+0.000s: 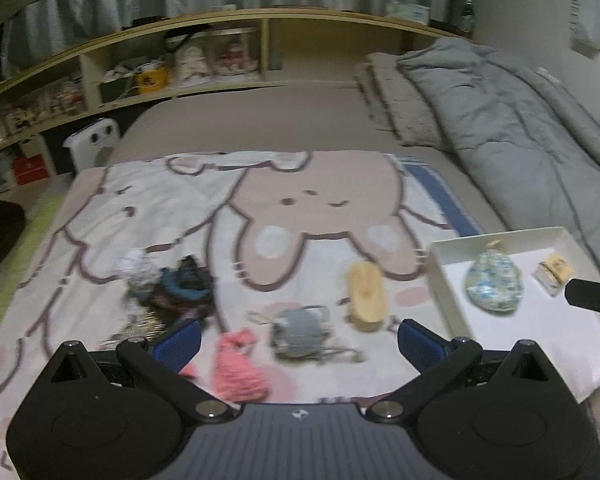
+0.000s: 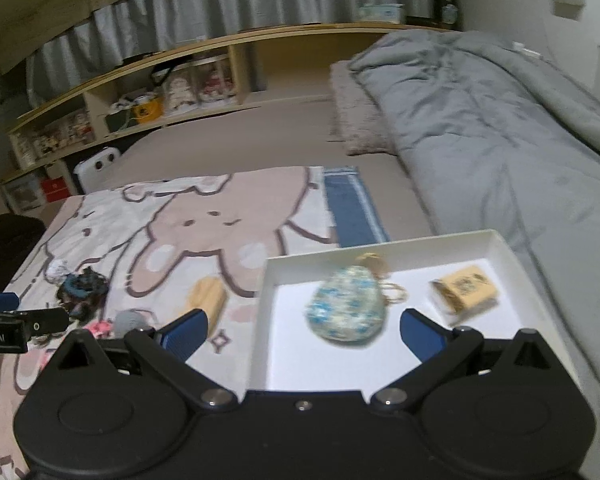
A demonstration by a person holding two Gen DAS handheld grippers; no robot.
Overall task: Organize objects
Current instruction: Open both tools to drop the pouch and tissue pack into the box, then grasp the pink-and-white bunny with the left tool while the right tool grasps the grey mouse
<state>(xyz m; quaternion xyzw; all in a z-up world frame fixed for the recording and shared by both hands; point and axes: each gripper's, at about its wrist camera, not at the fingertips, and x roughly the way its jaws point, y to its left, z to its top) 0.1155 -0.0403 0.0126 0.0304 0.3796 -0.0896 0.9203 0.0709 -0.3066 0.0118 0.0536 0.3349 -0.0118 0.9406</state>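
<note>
Grippers spread wide, grasping nothing: left [image 1: 298, 338] hovering over pink pouch [image 1: 238, 364], right [image 2: 302, 330] over tray [image 2: 380, 246]. Holding floral pouch [image 2: 346, 306] and box [image 2: 466, 290] inside tray.

A: Dim indoor light, colours muted, no hard shadows or glare.

B: Both views are softly blurred; the floral pouch [image 2: 345, 307] and pink bundle [image 1: 239, 367] smear. Fisheye bends the far shelf [image 1: 204, 32], and the corners go black.

Both grippers: matte black linkage bodies, silver pivot screws, ribbed blue finger pads [image 1: 182, 342]. Left gripper [image 1: 300, 340] has a grey ribbed centre plate with small white logo. Right gripper [image 2: 302, 330] is plain black.
</note>
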